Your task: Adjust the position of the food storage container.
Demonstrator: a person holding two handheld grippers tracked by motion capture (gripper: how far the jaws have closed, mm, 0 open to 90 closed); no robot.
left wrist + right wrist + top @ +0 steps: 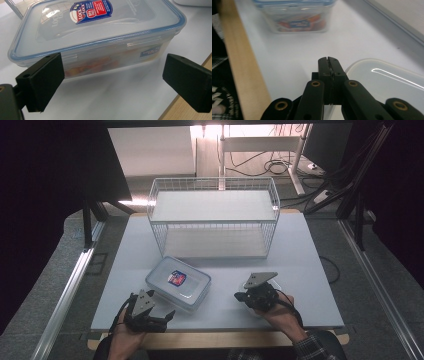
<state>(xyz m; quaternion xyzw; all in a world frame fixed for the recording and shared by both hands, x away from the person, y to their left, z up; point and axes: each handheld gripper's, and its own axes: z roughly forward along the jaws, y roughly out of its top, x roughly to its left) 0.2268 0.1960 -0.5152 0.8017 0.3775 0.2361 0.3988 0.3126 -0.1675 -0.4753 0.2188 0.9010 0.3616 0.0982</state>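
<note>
I see a pale table (300,250) with a wooden front edge carrying a white wire basket (215,217), a lidded clear food container (178,282) and a translucent lid (387,80).

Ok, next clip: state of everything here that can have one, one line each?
Left gripper: open, jaws wide apart, aimed at the container's long side, not touching it.
Right gripper: shut, holding nothing, beside the translucent lid.
Food container: closed, blue-rimmed lid on, flat on the table, something orange inside.
Translucent lid: loose, lying flat on the table.
Wire basket: upright, nothing visible inside.
</note>
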